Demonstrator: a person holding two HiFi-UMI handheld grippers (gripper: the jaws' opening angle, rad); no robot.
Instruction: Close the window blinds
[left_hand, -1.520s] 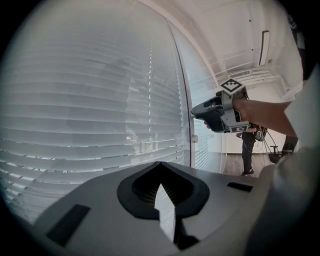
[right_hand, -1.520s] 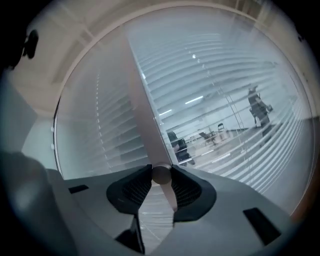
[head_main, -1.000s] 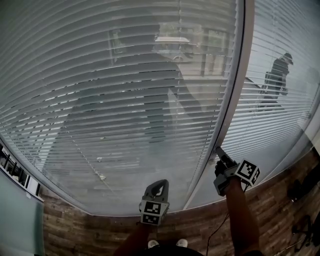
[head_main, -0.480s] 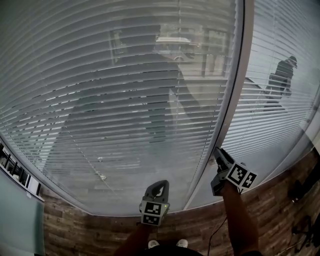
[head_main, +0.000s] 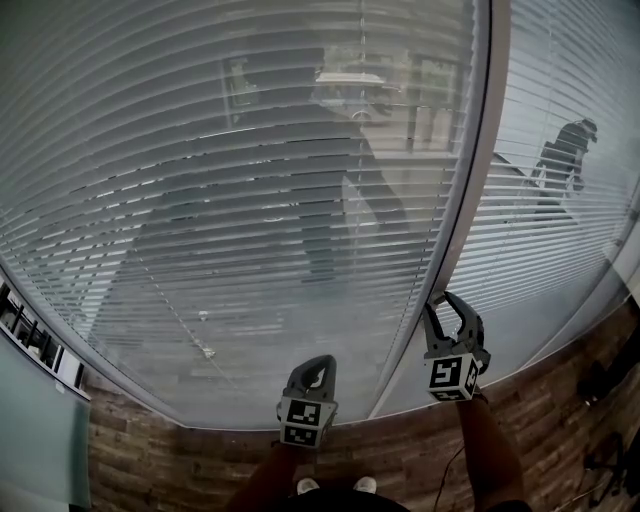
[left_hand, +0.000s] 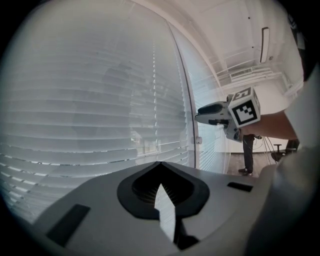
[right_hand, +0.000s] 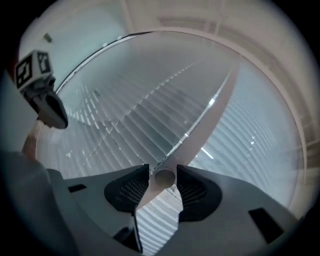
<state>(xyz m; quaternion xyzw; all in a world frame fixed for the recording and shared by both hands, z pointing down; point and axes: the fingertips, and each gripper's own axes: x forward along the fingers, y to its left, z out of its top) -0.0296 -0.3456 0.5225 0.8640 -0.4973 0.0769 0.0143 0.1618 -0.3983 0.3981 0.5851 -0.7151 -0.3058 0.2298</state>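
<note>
The blinds (head_main: 200, 180) cover both panes ahead. The right gripper (head_main: 440, 300) sits at the frame (head_main: 462, 180). Its jaws have just been opening and stand released, seemingly clear of the round knob (right_hand: 165, 177) between them. The left gripper (head_main: 320, 362) hangs clenched and empty, low before the blinds.

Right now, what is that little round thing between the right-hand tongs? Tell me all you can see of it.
A small round knob, pale beige and smooth like plastic, seen end-on. It sticks out from the upright window post between two slatted blinds. It sits between the right tongs, whose jaws have just been opening. A thin gap shows beside it, so they do not seem to clamp it.
</note>
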